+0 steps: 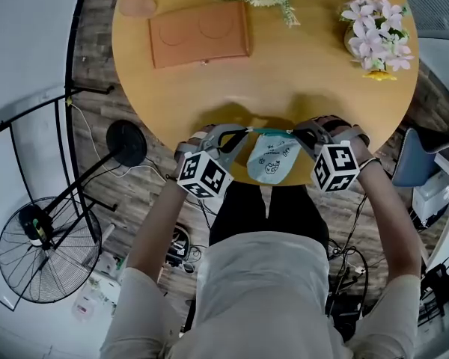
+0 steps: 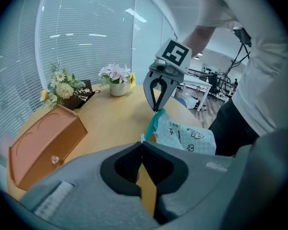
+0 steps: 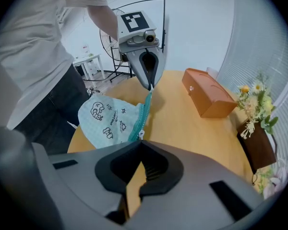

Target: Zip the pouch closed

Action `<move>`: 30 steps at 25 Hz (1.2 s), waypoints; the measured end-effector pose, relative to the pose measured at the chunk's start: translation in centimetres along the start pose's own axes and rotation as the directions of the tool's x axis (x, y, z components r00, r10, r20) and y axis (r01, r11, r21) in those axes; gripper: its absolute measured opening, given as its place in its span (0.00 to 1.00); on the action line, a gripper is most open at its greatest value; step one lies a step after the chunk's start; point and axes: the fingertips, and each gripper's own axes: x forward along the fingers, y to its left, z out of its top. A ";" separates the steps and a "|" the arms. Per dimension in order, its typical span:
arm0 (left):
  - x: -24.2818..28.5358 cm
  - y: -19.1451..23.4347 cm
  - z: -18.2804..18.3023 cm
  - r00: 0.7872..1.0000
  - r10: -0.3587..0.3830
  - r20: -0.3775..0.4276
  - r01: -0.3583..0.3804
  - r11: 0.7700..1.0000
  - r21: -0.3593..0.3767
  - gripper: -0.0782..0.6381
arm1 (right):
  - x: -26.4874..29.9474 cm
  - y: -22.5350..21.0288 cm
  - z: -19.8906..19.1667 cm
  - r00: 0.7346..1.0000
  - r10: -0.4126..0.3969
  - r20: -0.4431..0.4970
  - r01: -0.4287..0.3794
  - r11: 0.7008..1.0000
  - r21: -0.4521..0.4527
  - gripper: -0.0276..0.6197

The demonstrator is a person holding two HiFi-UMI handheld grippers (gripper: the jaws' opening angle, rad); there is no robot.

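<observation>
The pouch (image 1: pixel 272 160), pale blue-green with small dark doodles, lies at the near edge of the round wooden table (image 1: pixel 284 81), its body hanging partly over the rim toward the person. Its teal zipper edge (image 1: pixel 269 132) runs in a straight line between the two grippers. The left gripper (image 1: pixel 238 135) has its jaws pressed together at the tips, and the left gripper view shows them meeting on a small pale tab at the pouch's near end (image 2: pixel 143 138). The right gripper (image 1: pixel 298 135) is likewise clamped. In the right gripper view its jaws close with no gap on the end of the zipper strip (image 3: pixel 141 118), where a small light piece sits right at the tips; whether that is the slider cannot be made out. Each gripper view shows the other gripper opposite, pinching the far end of the same zipper line. Farther back on the table sit an orange-brown box (image 1: pixel 198 34) and a pot of pink flowers (image 1: pixel 378 40), both well apart from the pouch.
</observation>
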 end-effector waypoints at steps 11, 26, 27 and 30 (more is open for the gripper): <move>-2.4 -0.1 -0.3 1.000 -0.013 -0.014 0.013 1.000 -0.006 0.13 | -1.9 0.7 0.0 0.999 -0.029 -0.015 0.030 0.999 0.037 0.05; -6.3 -0.6 -1.2 0.999 -0.007 -0.039 0.007 1.000 -0.003 0.13 | -4.7 1.9 1.1 0.996 -0.084 -0.040 0.086 0.995 0.057 0.05; -6.3 -0.6 -1.3 0.999 -0.008 -0.043 0.008 1.000 0.000 0.13 | -4.7 2.0 1.2 0.996 -0.084 -0.042 0.086 0.995 0.056 0.05; -6.4 -0.7 -1.6 0.999 -0.010 -0.042 0.009 1.000 -0.022 0.13 | -4.5 2.4 1.4 0.996 -0.079 -0.044 0.082 0.995 0.061 0.05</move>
